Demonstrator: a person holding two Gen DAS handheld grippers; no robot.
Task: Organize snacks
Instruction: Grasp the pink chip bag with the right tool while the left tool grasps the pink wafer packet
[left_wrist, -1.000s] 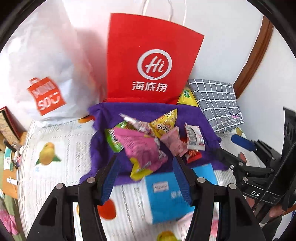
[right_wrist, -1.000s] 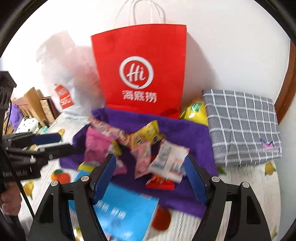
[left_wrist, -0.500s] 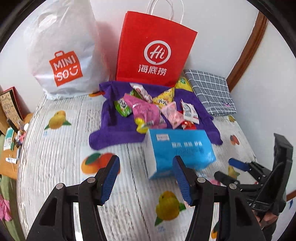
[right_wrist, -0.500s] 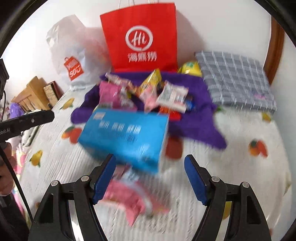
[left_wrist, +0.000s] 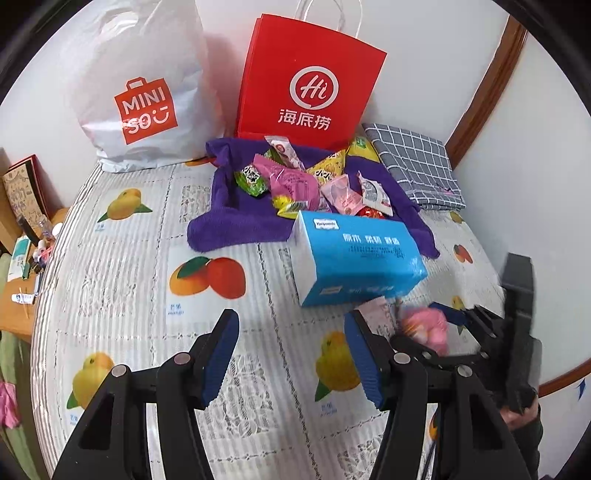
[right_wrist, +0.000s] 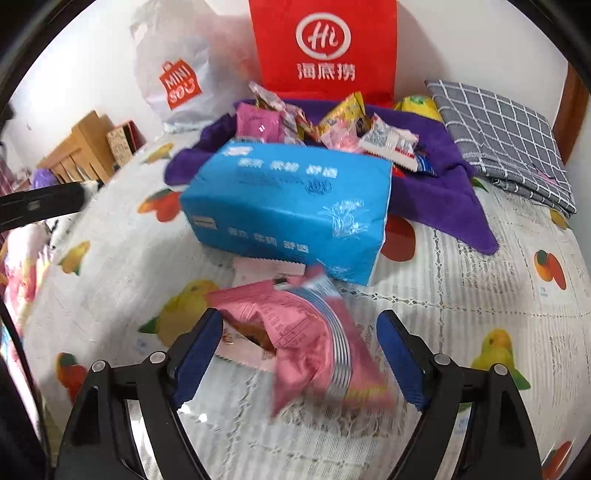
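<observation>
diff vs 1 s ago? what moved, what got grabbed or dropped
Both claws pulled back from the snack pile on the purple towel. The right claw dropped over a pink snack packet in front of the blue tissue pack, jaws opening, not gripping. The left claw is open and empty. Bags, towel, snacks, tissue pack unmoved.

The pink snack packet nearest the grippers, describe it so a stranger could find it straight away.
Find the blue tissue pack on the fruit-print bedcover. On its near side lies the pink snack packet, off the purple towel, between the right gripper's opening jaws.
</observation>
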